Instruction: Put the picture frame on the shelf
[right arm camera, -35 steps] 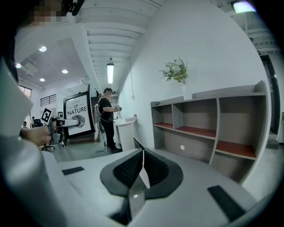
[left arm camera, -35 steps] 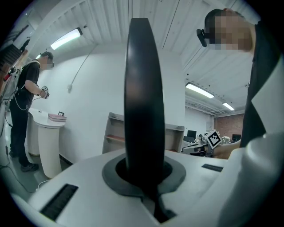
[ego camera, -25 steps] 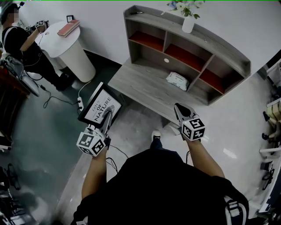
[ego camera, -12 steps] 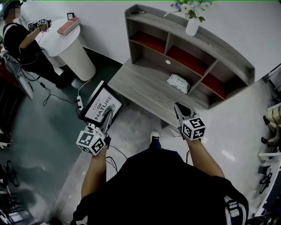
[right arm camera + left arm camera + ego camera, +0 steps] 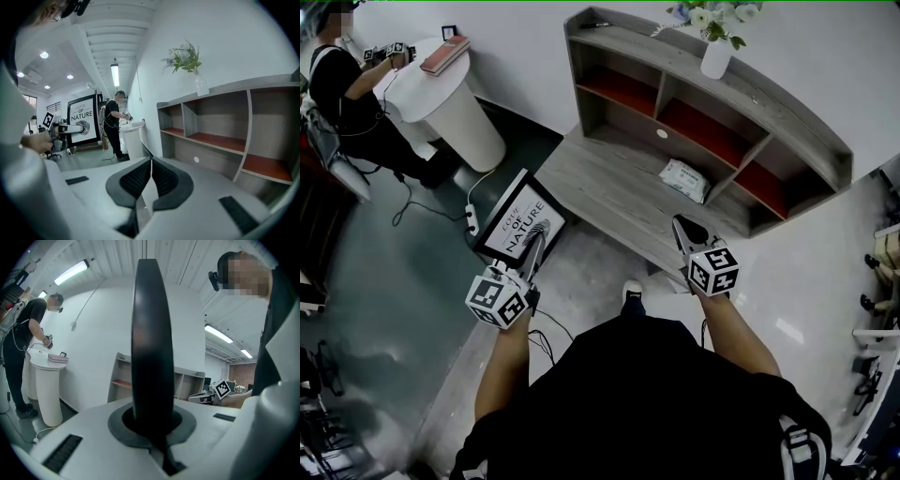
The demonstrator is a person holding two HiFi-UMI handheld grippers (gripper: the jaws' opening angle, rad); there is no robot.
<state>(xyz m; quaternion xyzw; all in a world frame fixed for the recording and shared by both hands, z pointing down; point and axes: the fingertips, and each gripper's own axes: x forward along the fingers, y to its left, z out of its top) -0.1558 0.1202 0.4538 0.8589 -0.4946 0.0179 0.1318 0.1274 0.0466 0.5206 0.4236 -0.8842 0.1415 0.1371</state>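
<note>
Beyond the left corner of the desk [image 5: 600, 178], the left claw [image 5: 532, 247] is clenching the picture frame [image 5: 511, 223] by its edge, seemingly for standing it on the shelf [image 5: 637, 47], while the empty right claw [image 5: 681, 227] is hovering pinched closed.

Black short-sleeved top [image 5: 647, 394], white shoe [image 5: 632, 287]. Left gripper [image 5: 532, 246], right gripper [image 5: 682, 225]: pale grey bodies, black pads, black-white marker cubes [image 5: 499, 298].

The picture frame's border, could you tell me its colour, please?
The picture frame has a black border, clearest in the head view.
</note>
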